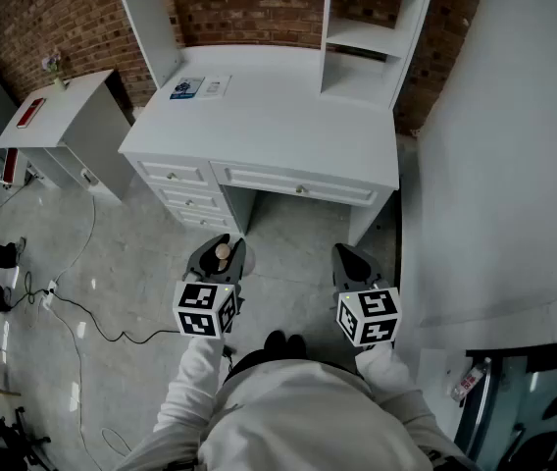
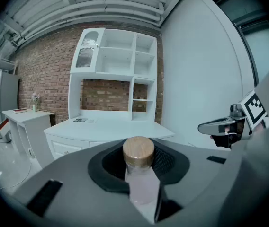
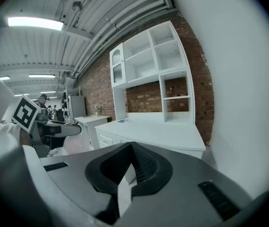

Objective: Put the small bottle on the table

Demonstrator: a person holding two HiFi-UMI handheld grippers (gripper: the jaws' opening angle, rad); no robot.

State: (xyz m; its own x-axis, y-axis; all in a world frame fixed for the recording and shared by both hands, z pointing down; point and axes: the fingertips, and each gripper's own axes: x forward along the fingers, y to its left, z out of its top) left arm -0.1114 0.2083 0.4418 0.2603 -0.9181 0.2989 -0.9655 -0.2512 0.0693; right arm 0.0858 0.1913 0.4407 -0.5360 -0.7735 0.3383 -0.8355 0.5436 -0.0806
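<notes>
The small bottle (image 1: 223, 254), clear with a round wooden cap (image 2: 138, 151), stands upright between the jaws of my left gripper (image 1: 222, 250), which is shut on its body. I hold it over the floor, in front of the white desk (image 1: 278, 126) and a short way from its drawers. In the left gripper view the desk top (image 2: 107, 127) lies beyond the cap. My right gripper (image 1: 351, 259) hangs beside the left at about the same height. Its jaws (image 3: 130, 161) are shut with nothing in them.
The desk carries a shelf hutch (image 1: 372, 37) at the back right and a leaflet (image 1: 188, 87) at the back left. A small white side table (image 1: 63, 116) stands to the left. Cables (image 1: 82, 307) trail over the floor. A large white panel (image 1: 514, 165) rises on the right.
</notes>
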